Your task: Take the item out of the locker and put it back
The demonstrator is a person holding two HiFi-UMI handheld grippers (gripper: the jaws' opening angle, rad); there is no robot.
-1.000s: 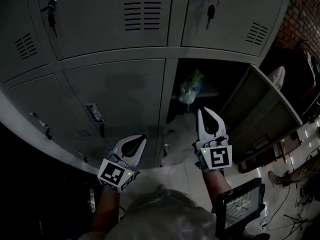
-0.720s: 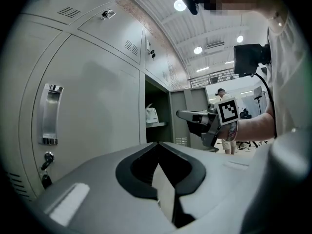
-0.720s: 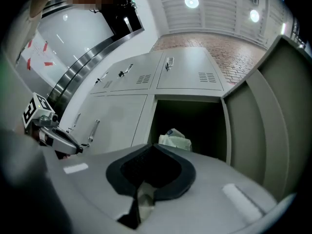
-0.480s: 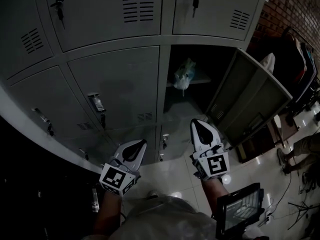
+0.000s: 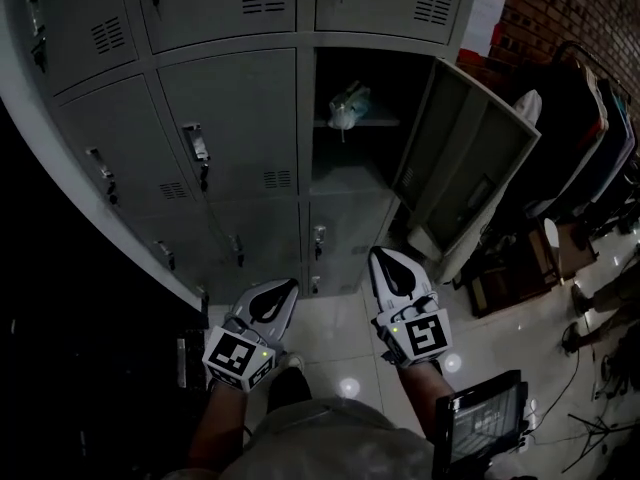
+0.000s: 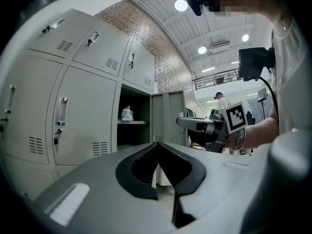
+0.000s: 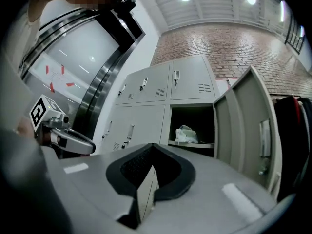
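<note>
The plastic bag (image 5: 348,106) sat on the shelf (image 5: 385,123) of the open locker (image 5: 342,180), upper centre. It looked light, soft and slippery, best pinched at its bunched top. The left claw (image 5: 286,288) and right claw (image 5: 380,258) were closed and empty.

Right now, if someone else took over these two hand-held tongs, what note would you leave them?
Left tongs: shut, empty, held low, well back from the lockers.
Right tongs: shut, empty, level with the left.
Crumpled pale plastic bag: lying on the shelf inside the open grey metal locker; its door stands wide open.
Done: door open. Whether the bag has already been out cannot be told.
Left: if it has not, lift the bag out and set it back on the shelf.
</note>
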